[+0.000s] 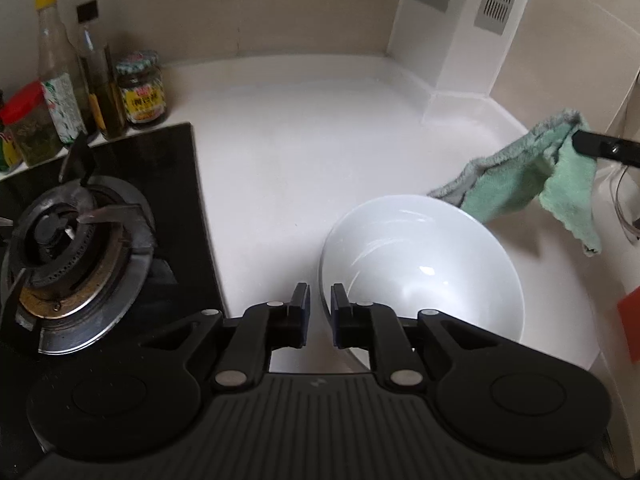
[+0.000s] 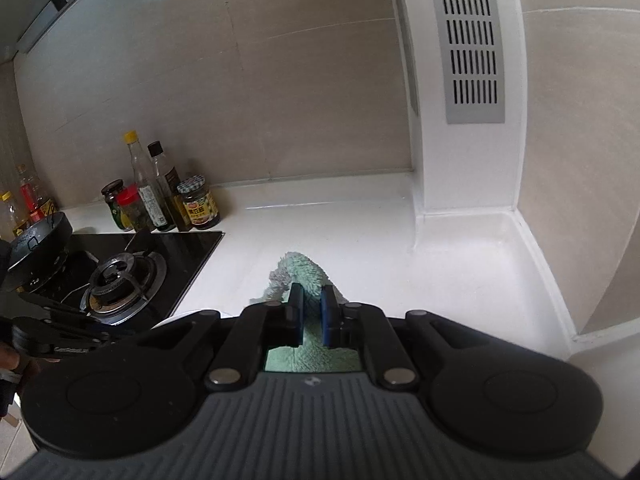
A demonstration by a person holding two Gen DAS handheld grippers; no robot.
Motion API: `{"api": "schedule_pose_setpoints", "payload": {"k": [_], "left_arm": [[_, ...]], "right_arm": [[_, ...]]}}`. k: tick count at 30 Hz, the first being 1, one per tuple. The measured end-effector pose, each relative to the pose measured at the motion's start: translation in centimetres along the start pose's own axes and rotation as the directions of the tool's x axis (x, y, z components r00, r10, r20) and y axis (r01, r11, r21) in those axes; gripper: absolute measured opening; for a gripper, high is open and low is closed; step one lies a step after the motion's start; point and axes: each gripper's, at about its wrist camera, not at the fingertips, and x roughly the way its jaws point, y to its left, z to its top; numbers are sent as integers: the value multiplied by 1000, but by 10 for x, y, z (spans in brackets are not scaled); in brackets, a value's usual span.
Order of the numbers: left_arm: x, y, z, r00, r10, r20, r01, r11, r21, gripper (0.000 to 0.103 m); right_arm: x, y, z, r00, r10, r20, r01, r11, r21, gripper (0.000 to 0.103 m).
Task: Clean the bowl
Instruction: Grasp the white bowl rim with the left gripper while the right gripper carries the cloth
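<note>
The bowl [image 1: 420,264], glazed, slippery and breakable, is pinched at its rim by the left gripper [image 1: 320,316]; the limp cloth [image 1: 532,176] is clamped in the right gripper [image 2: 311,316] jaws.

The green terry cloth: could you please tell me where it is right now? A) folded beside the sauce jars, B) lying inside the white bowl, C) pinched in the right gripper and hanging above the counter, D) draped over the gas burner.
C: the green terry cloth hangs from the right gripper, beside the white ceramic bowl, not in it.
</note>
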Motion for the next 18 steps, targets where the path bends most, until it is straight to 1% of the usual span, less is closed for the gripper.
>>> {"api": "schedule_pose_setpoints", "payload": {"k": [2,6,10,14,16,18], "left_arm": [[10,0,3,999,-9,-42,9,1000,6,14],[19,-2,7,997,-16,-80,17,1000,13,11],[28,-12,14,995,-32,-91,36,998,43,7],[39,-32,22,994,-61,-88,67,996,61,2],[43,-41,24,992,-91,-87,96,994,59,3],[48,-51,26,989,-119,-87,125,991,57,4]], "right_arm": [[-3,4,3,1000,10,6,-10,1000,-12,6],[-11,12,11,1000,12,27,-11,999,-40,6],[-23,12,21,998,-19,54,23,997,-74,6],[-37,7,34,994,-56,89,65,992,-107,7],[-44,8,40,995,-34,89,45,991,-125,7],[-43,17,40,999,16,47,-8,984,-175,7]]}}
